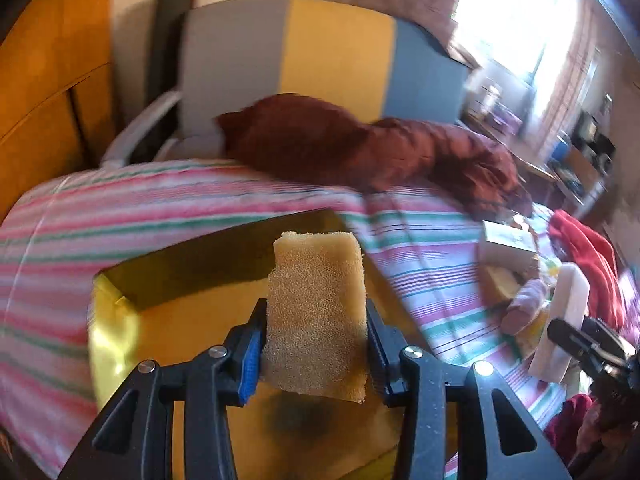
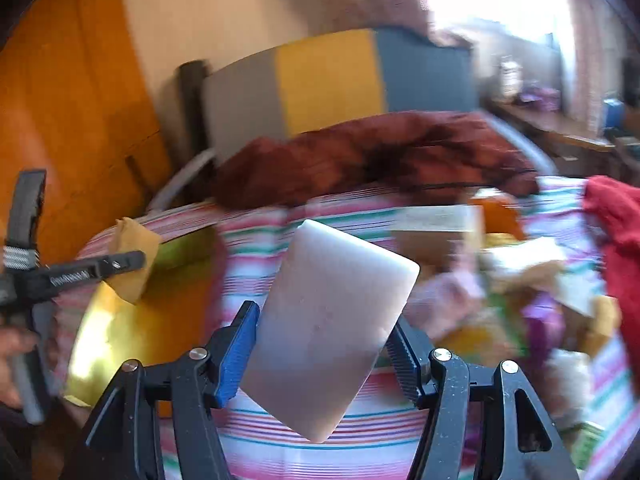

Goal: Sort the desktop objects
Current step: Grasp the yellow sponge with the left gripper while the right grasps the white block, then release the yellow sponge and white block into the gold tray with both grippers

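My left gripper [image 1: 316, 308] is shut on a yellow sponge [image 1: 316, 276], which it holds upright above an open gold box [image 1: 192, 320] on the striped bedspread [image 1: 120, 208]. In the right wrist view the same left gripper [image 2: 120, 262] and sponge [image 2: 134, 248] hang over the box [image 2: 120, 340] at the left. My right gripper [image 2: 324, 316] is shut on a white rounded block [image 2: 340, 272], tilted and lifted over the bedspread. The left wrist view catches that block [image 1: 566, 312] at its right edge.
A blurred pile of small objects [image 2: 520, 280] and a cardboard box [image 1: 506, 246] lie on the bed to the right. A red cloth [image 2: 616, 216] is at the far right, a maroon blanket [image 1: 360, 144] behind, then a grey, yellow and blue headboard [image 1: 336, 48].
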The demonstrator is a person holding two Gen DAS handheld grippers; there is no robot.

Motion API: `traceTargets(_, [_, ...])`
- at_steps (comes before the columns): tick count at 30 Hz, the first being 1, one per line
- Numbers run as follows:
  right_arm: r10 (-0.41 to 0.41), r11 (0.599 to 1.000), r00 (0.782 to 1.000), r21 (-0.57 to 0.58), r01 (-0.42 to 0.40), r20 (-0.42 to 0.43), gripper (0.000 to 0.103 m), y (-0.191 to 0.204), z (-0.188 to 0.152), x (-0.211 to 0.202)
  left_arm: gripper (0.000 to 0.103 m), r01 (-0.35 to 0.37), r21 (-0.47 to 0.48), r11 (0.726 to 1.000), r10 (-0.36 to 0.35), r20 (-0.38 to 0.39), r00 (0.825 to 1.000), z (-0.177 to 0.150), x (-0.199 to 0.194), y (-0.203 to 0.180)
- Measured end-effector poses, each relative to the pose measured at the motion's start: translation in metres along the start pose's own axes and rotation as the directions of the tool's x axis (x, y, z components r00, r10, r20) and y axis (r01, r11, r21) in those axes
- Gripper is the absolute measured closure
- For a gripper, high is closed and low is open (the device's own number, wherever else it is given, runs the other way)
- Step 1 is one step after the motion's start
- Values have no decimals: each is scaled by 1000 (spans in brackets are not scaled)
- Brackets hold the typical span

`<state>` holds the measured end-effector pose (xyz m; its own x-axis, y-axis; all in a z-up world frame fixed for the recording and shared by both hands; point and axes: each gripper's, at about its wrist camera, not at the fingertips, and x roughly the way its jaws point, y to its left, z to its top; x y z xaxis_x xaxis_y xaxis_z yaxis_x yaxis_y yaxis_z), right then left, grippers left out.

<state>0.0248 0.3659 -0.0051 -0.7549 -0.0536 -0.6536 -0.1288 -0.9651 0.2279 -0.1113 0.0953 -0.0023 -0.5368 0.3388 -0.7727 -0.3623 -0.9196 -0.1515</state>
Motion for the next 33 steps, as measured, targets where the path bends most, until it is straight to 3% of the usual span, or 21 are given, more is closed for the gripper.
traceTargets(4, [105, 992, 993, -67, -108, -57, 40, 48, 12, 22, 59, -70, -77, 995, 70, -1, 998, -18, -5, 43])
traceTargets(9, [163, 971, 976, -151, -185, -148, 40, 108, 24, 61, 58, -144, -142, 979, 144, -9, 990, -22, 5, 78])
traceTargets(11, [176, 963, 967, -172, -208, -186, 40, 131, 29, 82, 52, -146, -174, 974, 150, 11, 989, -21, 7, 91])
traceTargets(12, [176, 959, 965, -189, -212, -194, 38, 142, 33, 91, 47, -146, -185, 972, 150, 8, 989, -20, 8, 94])
traceTargets(14, [192, 953, 959, -196, -233, -208, 27, 163, 42, 111, 47, -140, -224, 965, 143, 0, 990, -21, 7, 103])
traceTargets(16, [205, 948, 957, -202, -246, -204, 25, 179, 48, 124, 45, -136, -232, 963, 144, 18, 989, -24, 2, 106])
traceTargets(20, [203, 942, 959, -228, -247, -200, 13, 191, 46, 131, 42, -140, -250, 958, 151, 25, 988, -33, -6, 106])
traceTargets(33, [116, 941, 982, -299, -156, -148, 8, 179, 9, 88, 42, -139, -191, 972, 154, 65, 986, -63, -37, 65])
